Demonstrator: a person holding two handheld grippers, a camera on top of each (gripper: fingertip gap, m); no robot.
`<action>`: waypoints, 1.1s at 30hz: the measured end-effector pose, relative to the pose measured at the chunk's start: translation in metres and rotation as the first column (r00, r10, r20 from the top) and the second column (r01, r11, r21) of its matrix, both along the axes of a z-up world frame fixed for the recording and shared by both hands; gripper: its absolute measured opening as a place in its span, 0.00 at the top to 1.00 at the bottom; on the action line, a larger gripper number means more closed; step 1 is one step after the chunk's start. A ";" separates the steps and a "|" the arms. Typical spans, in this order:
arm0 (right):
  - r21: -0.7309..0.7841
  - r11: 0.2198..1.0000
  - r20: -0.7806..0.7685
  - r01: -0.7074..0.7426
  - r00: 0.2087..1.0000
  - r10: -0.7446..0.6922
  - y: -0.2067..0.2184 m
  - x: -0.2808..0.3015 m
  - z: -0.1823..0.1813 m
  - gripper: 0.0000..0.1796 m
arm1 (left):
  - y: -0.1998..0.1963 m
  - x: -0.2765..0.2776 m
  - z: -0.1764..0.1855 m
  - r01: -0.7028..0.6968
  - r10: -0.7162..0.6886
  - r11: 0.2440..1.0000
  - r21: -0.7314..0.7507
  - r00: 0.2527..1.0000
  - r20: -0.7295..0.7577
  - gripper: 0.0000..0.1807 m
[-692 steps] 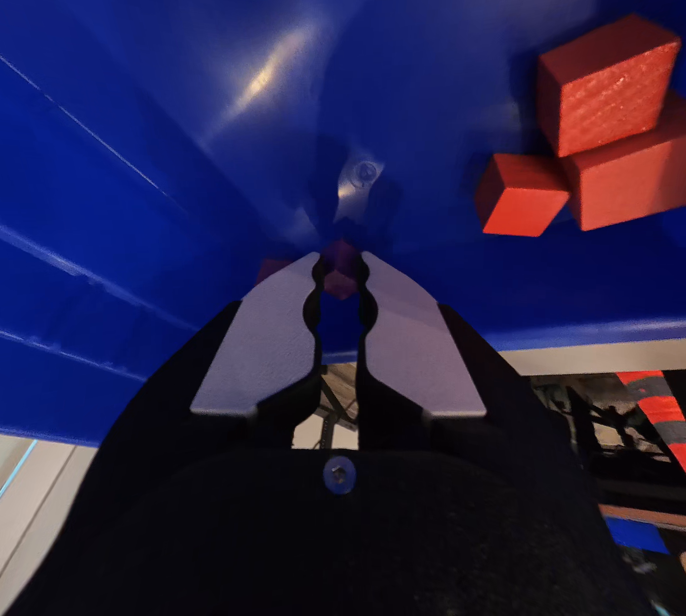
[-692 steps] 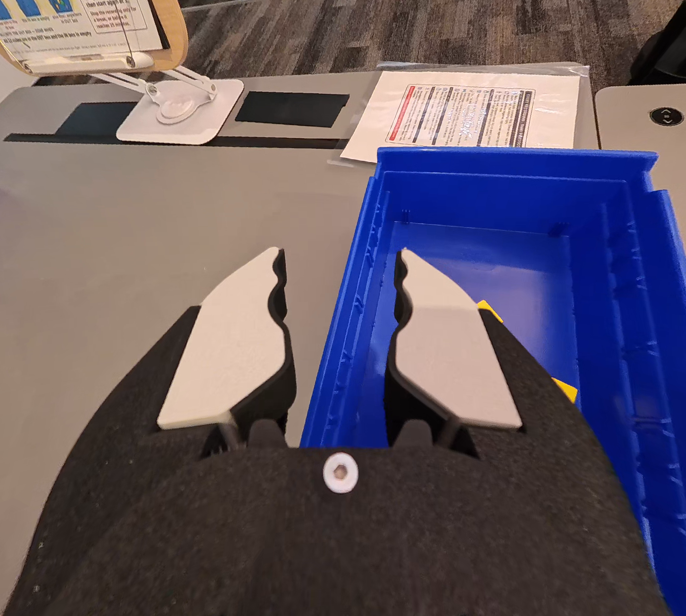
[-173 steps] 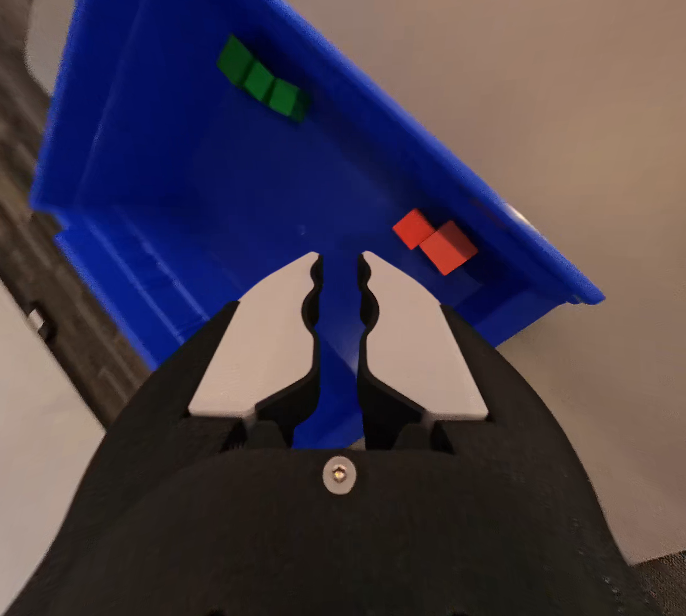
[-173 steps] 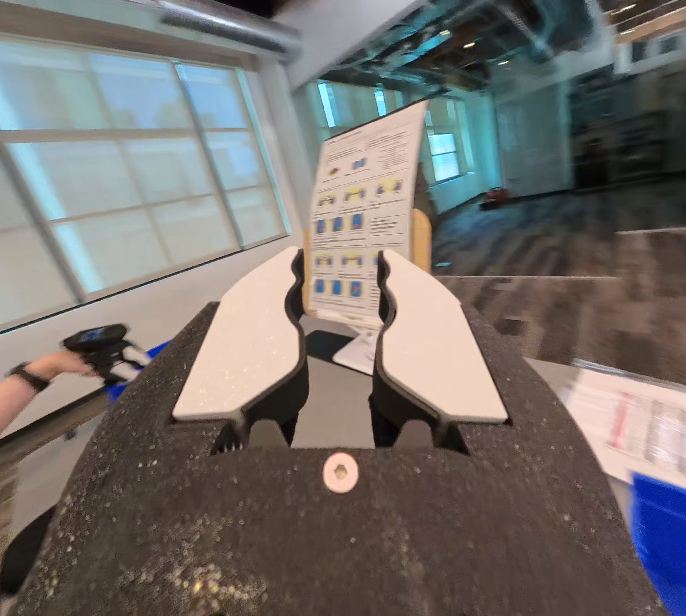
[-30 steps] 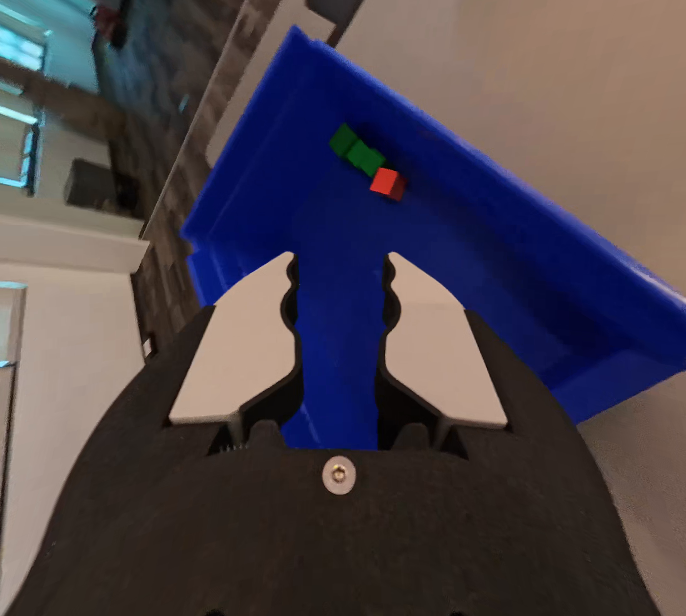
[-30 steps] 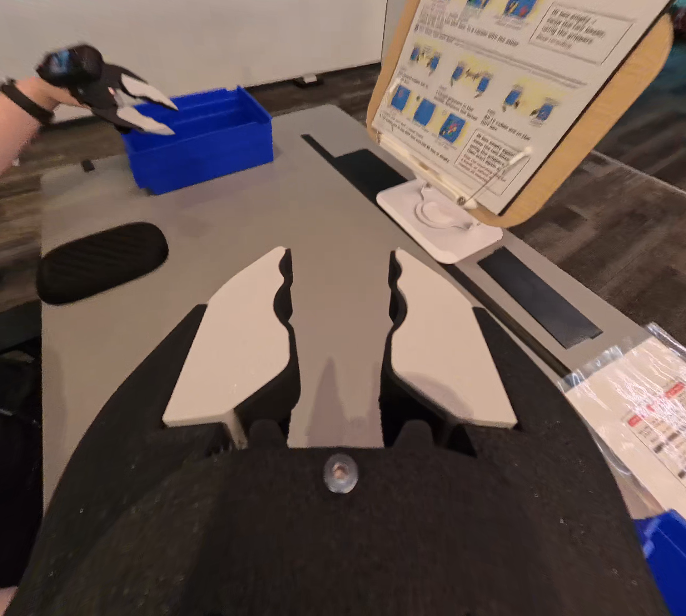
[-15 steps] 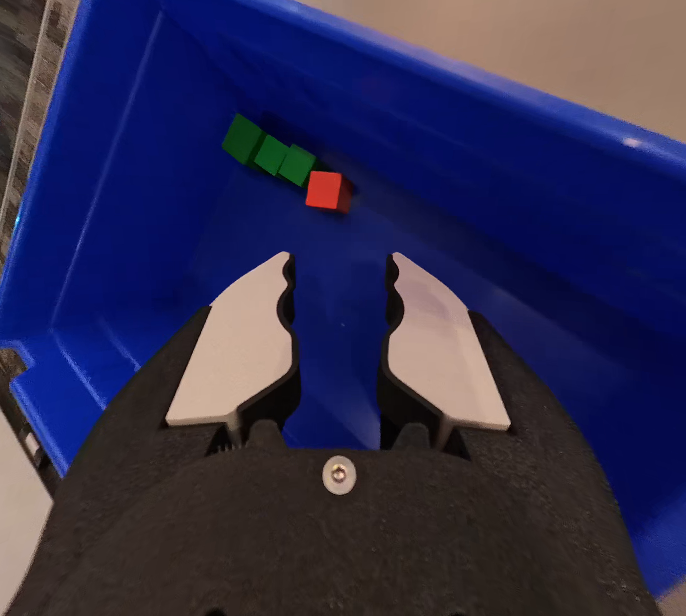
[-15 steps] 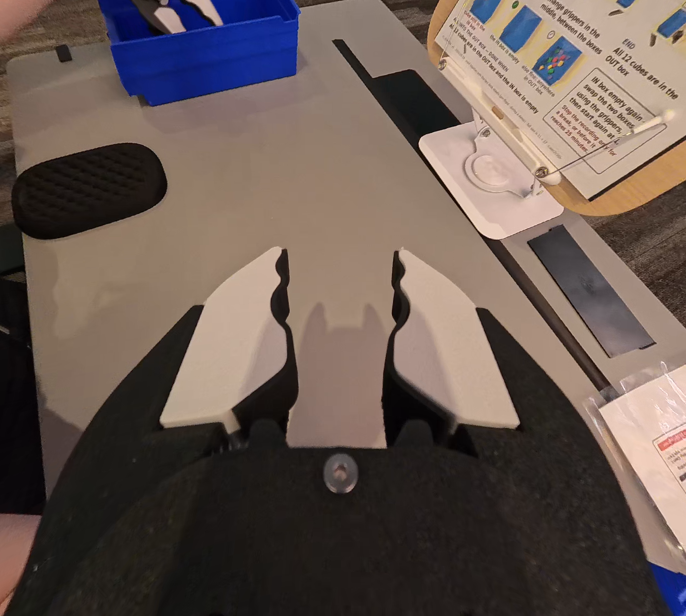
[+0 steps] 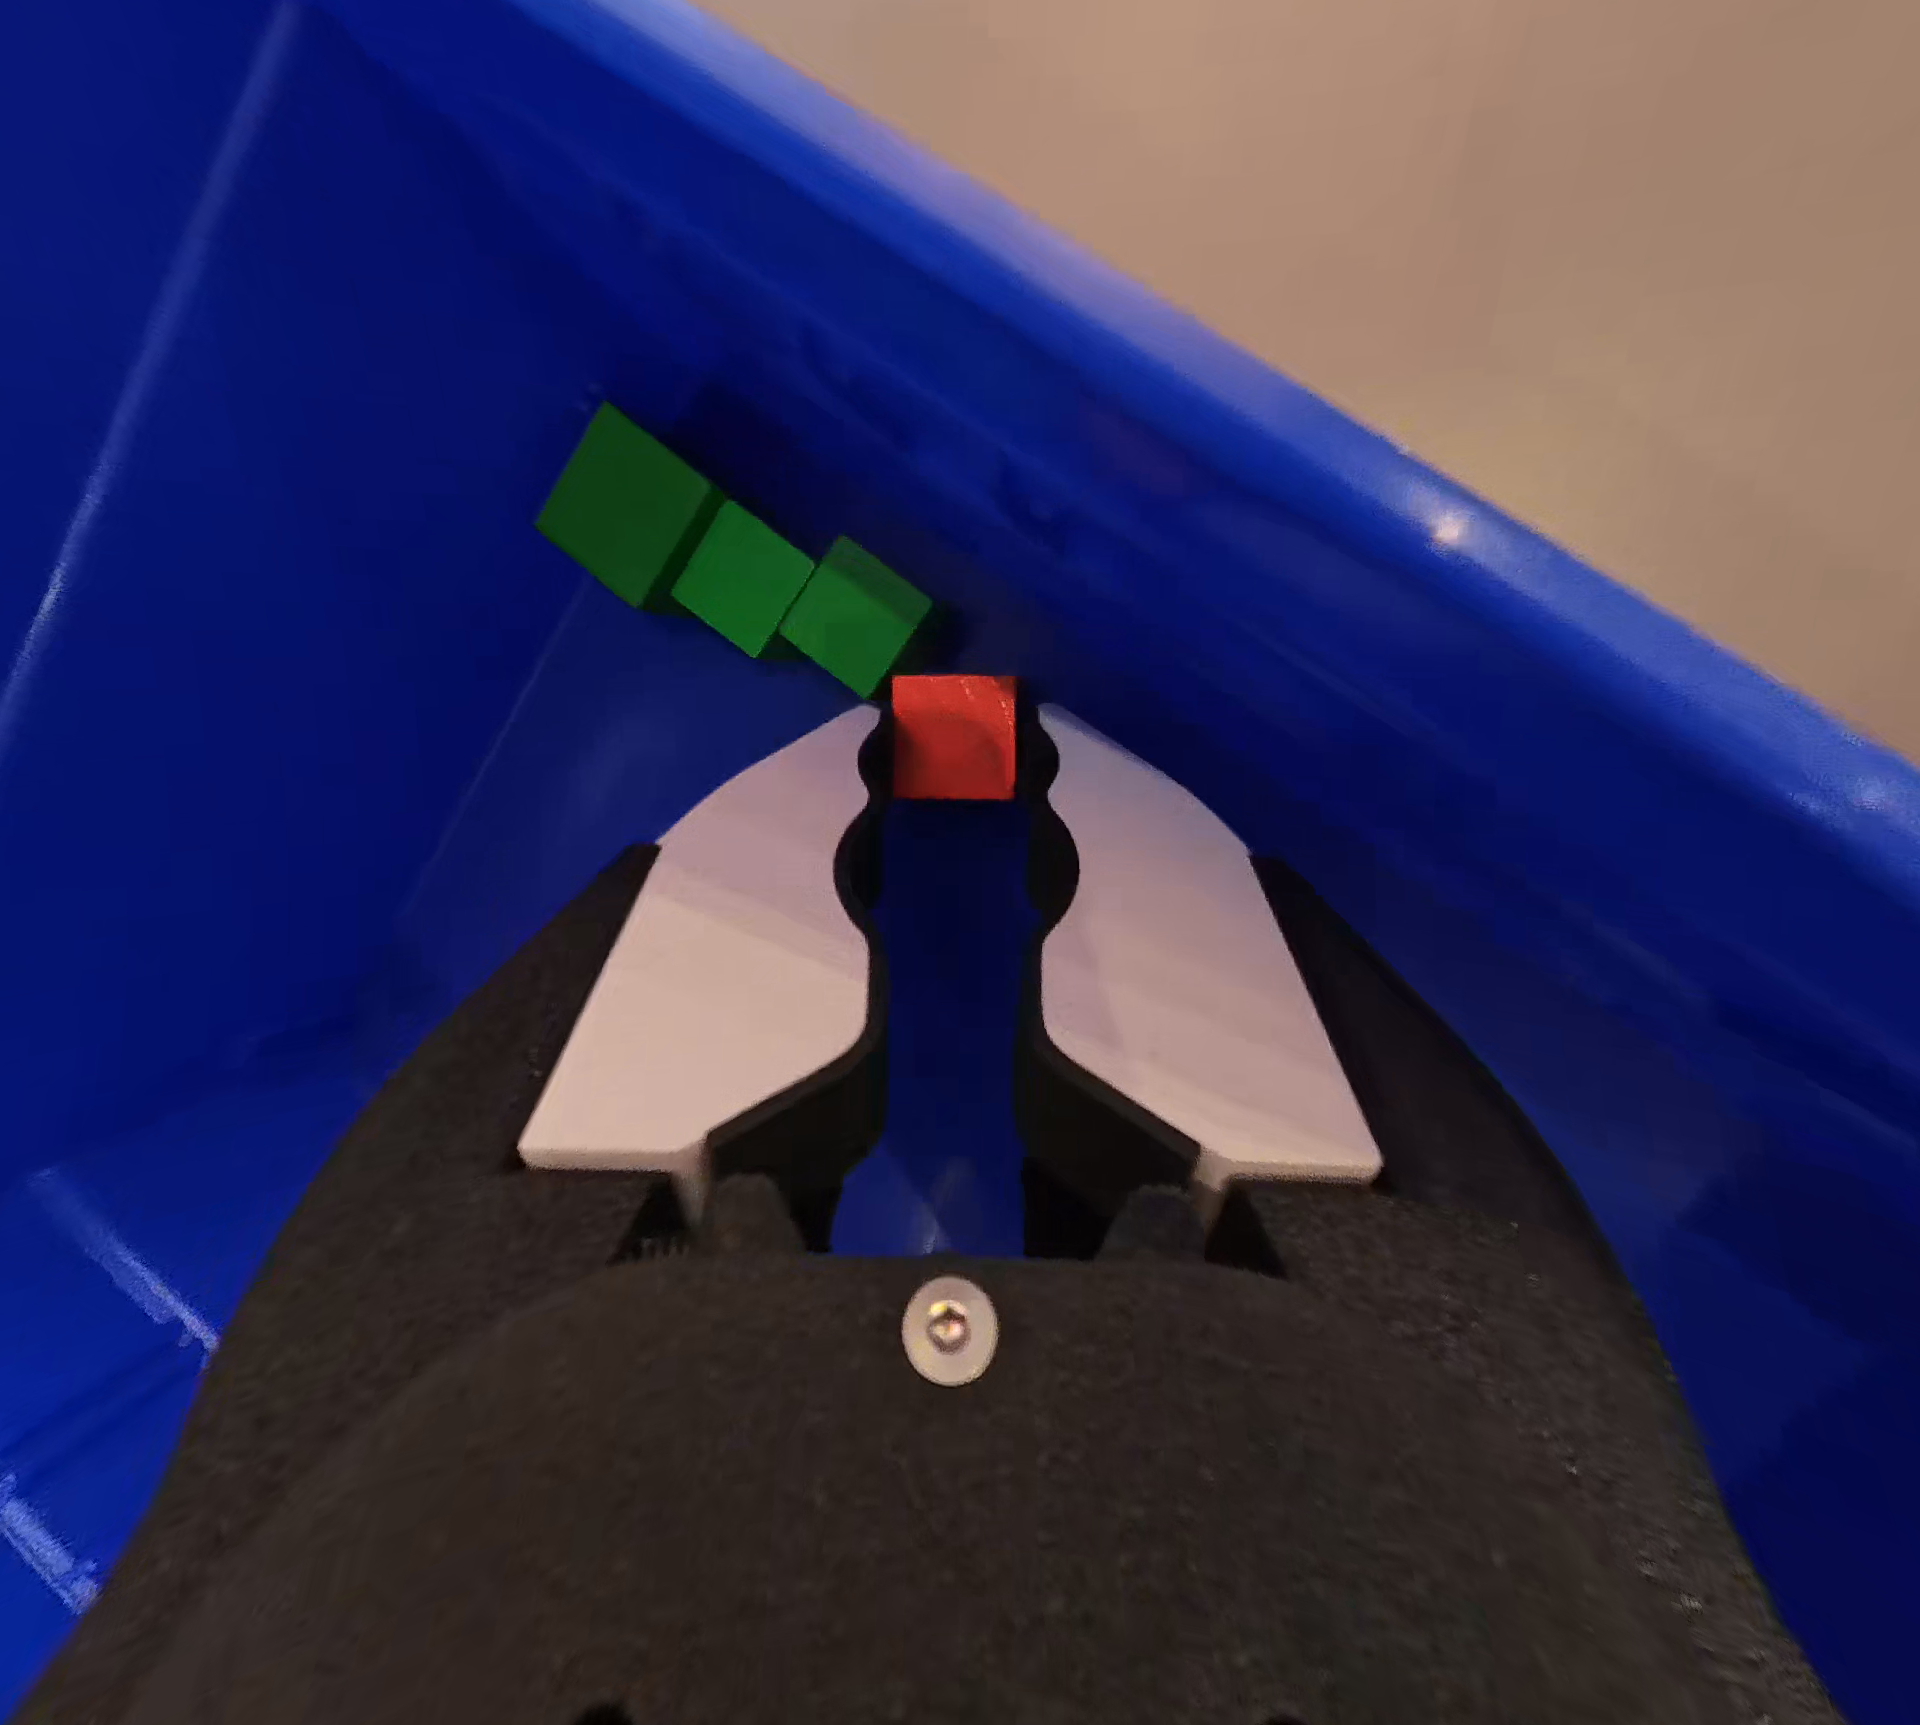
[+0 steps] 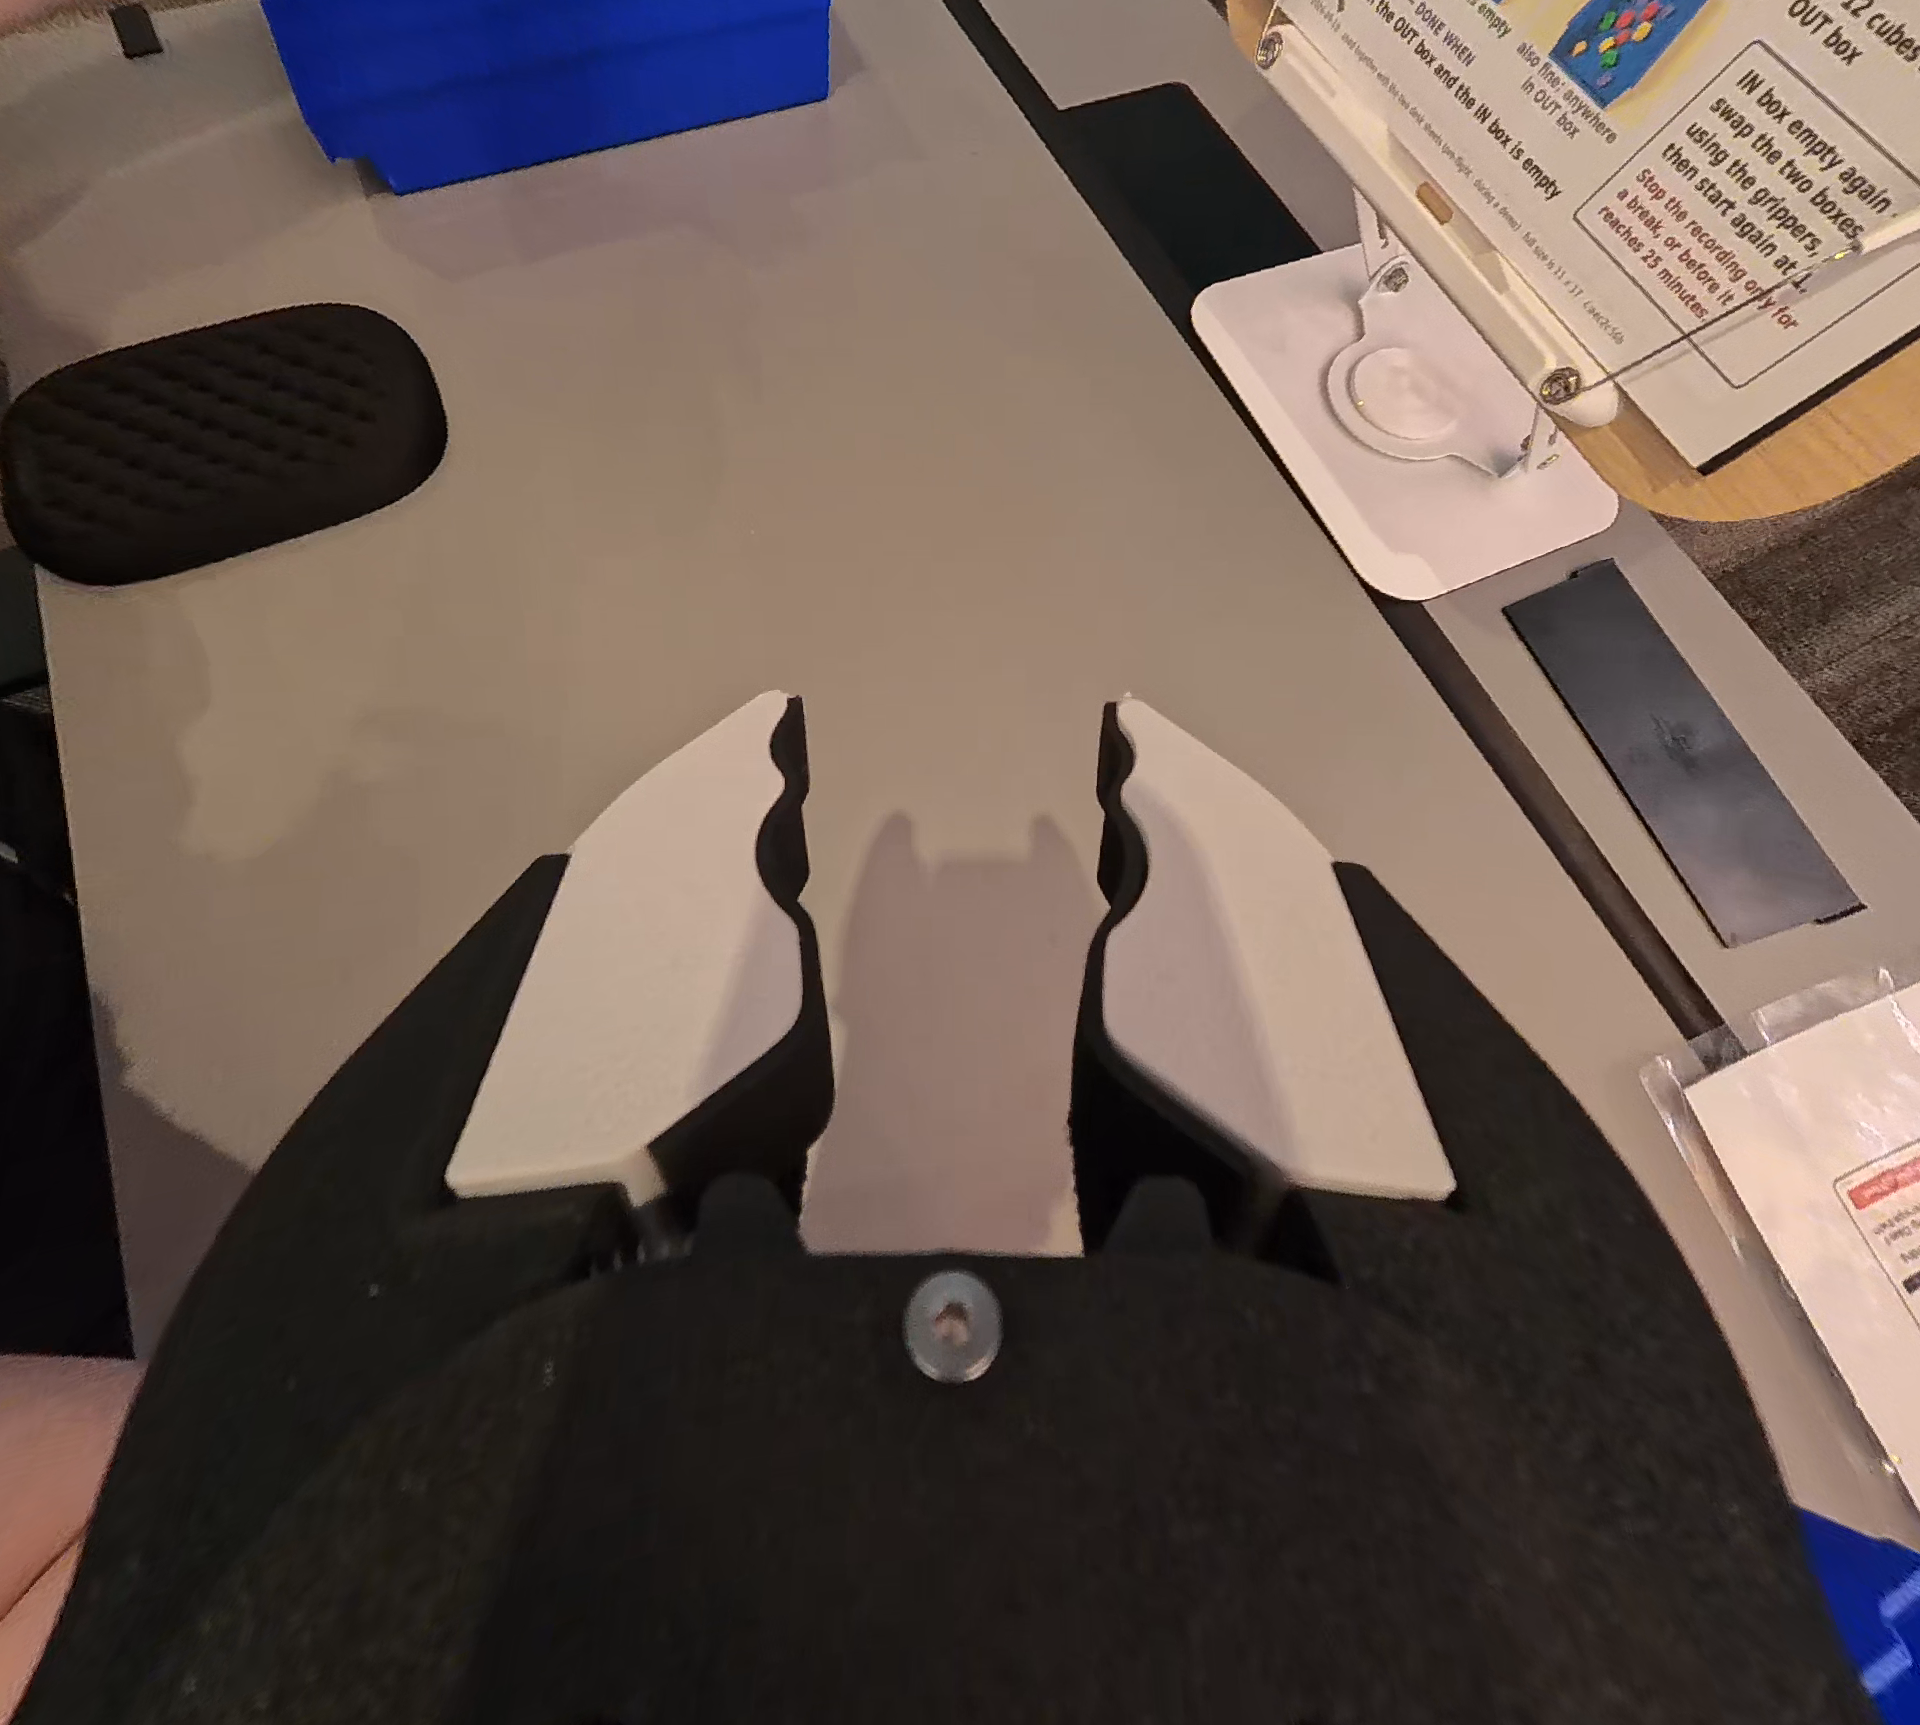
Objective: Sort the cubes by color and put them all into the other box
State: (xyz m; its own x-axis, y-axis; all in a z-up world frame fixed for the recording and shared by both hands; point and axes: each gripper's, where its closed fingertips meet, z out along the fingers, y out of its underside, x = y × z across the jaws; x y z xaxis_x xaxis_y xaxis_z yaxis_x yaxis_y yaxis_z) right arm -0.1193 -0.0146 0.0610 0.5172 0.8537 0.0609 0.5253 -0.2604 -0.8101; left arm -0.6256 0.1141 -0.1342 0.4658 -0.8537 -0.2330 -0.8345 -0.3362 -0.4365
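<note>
Red cube (image 9: 953,748) sits pinched between the left gripper's (image 9: 954,745) fingertips inside the blue box (image 9: 1195,470), by its wall, just beside three green cubes (image 9: 740,574); right gripper (image 10: 951,719) hangs over the bare table (image 10: 727,449), jaws spread, holding nothing.

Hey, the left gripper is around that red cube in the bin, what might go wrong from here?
1. The red cube sits only between the very tips of the left gripper, so it may slip or pivot out when lifted.
2. The nearest green cube looks almost touching the red one; the left finger may nudge the green row.
3. The bin wall is close behind, so the tips could hit it.
</note>
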 end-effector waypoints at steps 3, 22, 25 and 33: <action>0.003 1.000 0.000 -0.009 1.000 0.009 -0.003 0.007 0.000 0.71 | -0.004 -0.011 0.006 -0.036 0.036 0.999 0.010 0.999 -0.009 0.88; -0.065 0.993 -0.516 -0.094 0.856 0.047 -0.014 -0.128 0.070 0.74 | -0.115 0.311 0.276 0.002 -0.443 0.479 0.878 0.864 0.240 0.88; -0.031 0.998 -0.518 0.053 0.853 -0.062 0.000 -0.106 0.076 0.71 | -0.116 0.364 0.266 0.097 -0.489 0.451 0.887 0.859 0.154 0.88; -0.141 0.990 -0.495 0.004 0.866 -0.074 0.005 -0.092 0.060 0.71 | -0.122 0.424 0.250 0.165 -0.558 0.473 0.866 0.816 0.150 0.88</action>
State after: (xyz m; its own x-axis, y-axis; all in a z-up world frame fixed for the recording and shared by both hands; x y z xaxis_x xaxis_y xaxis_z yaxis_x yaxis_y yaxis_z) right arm -0.2110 -0.0099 0.1205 0.4817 0.8142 -0.3240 0.0483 -0.3938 -0.9179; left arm -0.2020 -0.0076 0.1155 0.3684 -0.5049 -0.7806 -0.4946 0.6045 -0.6245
